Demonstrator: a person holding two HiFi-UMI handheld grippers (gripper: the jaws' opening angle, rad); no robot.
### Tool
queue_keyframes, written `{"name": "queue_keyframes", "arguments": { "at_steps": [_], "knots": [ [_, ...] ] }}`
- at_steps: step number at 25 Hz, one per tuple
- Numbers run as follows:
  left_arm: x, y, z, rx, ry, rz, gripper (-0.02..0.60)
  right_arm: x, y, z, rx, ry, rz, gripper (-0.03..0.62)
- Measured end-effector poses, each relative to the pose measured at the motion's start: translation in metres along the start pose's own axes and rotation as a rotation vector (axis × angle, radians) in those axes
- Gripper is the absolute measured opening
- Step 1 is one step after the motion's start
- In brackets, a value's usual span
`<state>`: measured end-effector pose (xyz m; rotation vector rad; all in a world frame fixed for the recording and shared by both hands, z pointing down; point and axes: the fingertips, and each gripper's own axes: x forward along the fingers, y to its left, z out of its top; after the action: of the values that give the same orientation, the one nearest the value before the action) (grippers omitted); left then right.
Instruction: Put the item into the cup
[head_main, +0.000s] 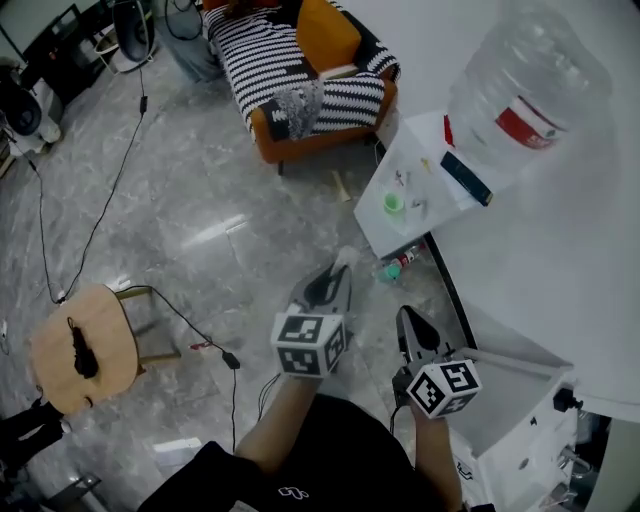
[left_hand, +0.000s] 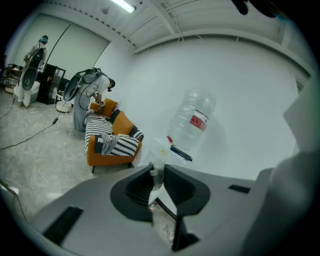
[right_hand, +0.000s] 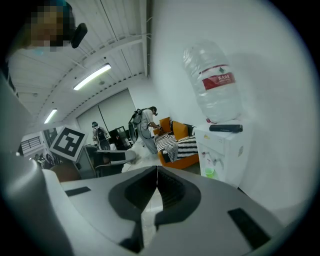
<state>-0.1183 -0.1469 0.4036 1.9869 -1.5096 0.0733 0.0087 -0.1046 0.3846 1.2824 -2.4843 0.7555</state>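
Observation:
My left gripper (head_main: 338, 274) is shut on a small clear plastic packet (head_main: 346, 257), held above the floor a short way from the water dispenser (head_main: 425, 185). In the left gripper view the packet (left_hand: 157, 159) sticks out between the closed jaws of the left gripper (left_hand: 157, 171). A small green cup (head_main: 392, 203) sits on the dispenser's drip ledge, beyond and to the right of the packet; the right gripper view shows the cup (right_hand: 209, 172) too. My right gripper (head_main: 408, 316) is shut with nothing in it, jaws together (right_hand: 156, 170).
A big water bottle (head_main: 525, 85) tops the dispenser. A plastic bottle (head_main: 400, 264) lies on the floor at its foot. An orange striped sofa (head_main: 300, 70) stands behind, a wooden stool (head_main: 80, 345) and cables to the left, a white cabinet (head_main: 510, 400) at my right.

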Motion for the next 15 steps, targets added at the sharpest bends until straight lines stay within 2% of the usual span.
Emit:
{"name": "queue_keyframes", "arguments": {
  "at_steps": [3, 6, 15],
  "knots": [
    [0.015, 0.000, 0.011, -0.009, -0.011, -0.020, 0.064, 0.005, -0.011, 0.014, -0.014, -0.014, -0.023, 0.011],
    [0.027, -0.004, 0.010, -0.020, 0.016, -0.055, 0.064, 0.006, -0.020, 0.019, -0.015, -0.025, -0.059, 0.011],
    [0.051, -0.028, 0.025, 0.028, 0.038, -0.126, 0.064, -0.010, -0.048, 0.033, 0.009, -0.080, -0.142, 0.011]
  ]
}}
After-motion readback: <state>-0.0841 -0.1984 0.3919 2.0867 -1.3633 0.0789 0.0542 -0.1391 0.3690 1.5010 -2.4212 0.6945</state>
